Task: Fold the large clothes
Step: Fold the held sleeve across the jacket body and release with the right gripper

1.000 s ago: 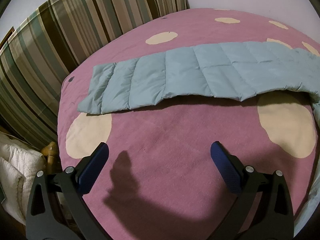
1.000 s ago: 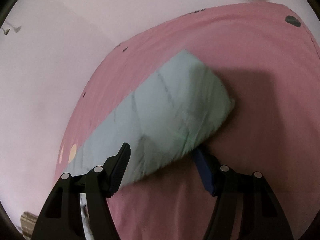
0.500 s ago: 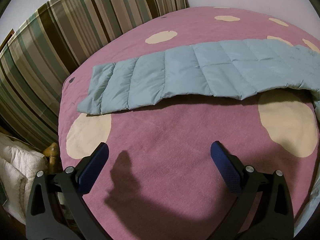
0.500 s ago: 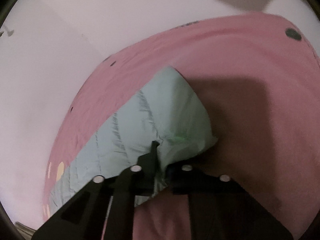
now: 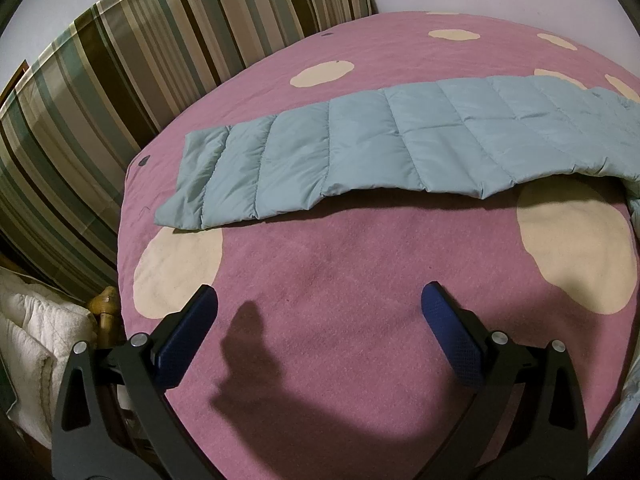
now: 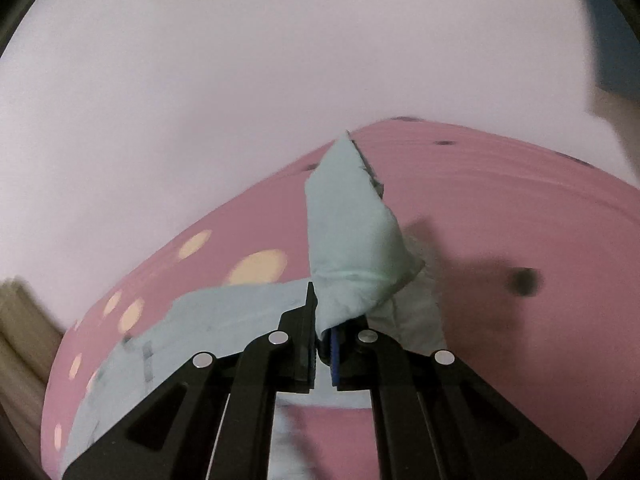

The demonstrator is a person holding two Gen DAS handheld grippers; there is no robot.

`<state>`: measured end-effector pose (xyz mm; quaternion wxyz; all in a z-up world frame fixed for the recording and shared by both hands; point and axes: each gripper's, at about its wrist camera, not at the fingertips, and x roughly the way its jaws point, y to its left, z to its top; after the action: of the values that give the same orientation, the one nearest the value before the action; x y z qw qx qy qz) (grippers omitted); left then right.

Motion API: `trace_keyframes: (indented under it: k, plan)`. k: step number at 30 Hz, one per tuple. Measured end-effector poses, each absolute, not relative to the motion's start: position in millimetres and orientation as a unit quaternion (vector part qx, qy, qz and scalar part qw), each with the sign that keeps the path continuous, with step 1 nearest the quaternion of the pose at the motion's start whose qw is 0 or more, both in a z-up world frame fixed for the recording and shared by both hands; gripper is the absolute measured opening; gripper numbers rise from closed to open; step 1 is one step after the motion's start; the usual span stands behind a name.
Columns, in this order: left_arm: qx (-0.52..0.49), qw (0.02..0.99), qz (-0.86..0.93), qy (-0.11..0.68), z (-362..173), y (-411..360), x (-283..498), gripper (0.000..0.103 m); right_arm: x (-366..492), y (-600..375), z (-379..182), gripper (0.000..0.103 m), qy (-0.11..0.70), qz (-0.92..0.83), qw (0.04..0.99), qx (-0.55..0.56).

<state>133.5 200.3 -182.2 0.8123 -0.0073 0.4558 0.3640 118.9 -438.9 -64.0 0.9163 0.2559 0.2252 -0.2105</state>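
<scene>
The right gripper (image 6: 325, 322) is clamping its jaws together on one end of the light blue padded garment (image 6: 352, 240), and this end is standing up in a peak above the fingers. From the pinched place the rest of the garment is running down and to the left over the pink blanket (image 6: 520, 208), which has cream spots. The picture from this wrist is a little blurred.

The left gripper (image 5: 319, 300) is hovering over the pink blanket (image 5: 360, 280) with its jaws wide apart and nothing between them. In front of it the garment (image 5: 380, 148) is lying in a long quilted band across the blanket, well apart from the fingers. Its left end is lying flat near the blanket's edge. A striped curtain (image 5: 120, 60) is hanging behind the bed, and a white quilt (image 5: 32, 332) is sitting at the lower left.
</scene>
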Motion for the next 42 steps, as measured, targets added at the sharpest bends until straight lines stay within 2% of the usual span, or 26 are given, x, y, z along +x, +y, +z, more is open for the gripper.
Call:
trace_keyframes:
  k: [8, 18, 35, 40, 41, 42]
  plan:
    - [-0.019, 0.814, 0.359, 0.456, -183, 203, 132, 0.101, 201, -300, -62, 0.004, 0.269, -0.079, 0.942, 0.183]
    - [-0.021, 0.814, 0.358, 0.457, -184, 205, 132, 0.101, 263, -171, -101, 0.004, 0.343, 0.017, 0.934, 0.103]
    - [-0.021, 0.814, 0.358, 0.457, -184, 205, 132, 0.101, 286, -99, -167, 0.005, 0.437, 0.05, 0.897, 0.052]
    - [-0.022, 0.814, 0.357, 0.457, -184, 204, 131, 0.101, 289, -88, -172, 0.014, 0.443, 0.059, 0.894, 0.038]
    - [-0.022, 0.814, 0.358, 0.457, -184, 204, 131, 0.101, 289, -87, -171, 0.018, 0.443, 0.062, 0.894, 0.036]
    - [-0.021, 0.814, 0.358, 0.457, -184, 205, 131, 0.101, 288, -85, -170, 0.031, 0.442, 0.072, 0.894, 0.037]
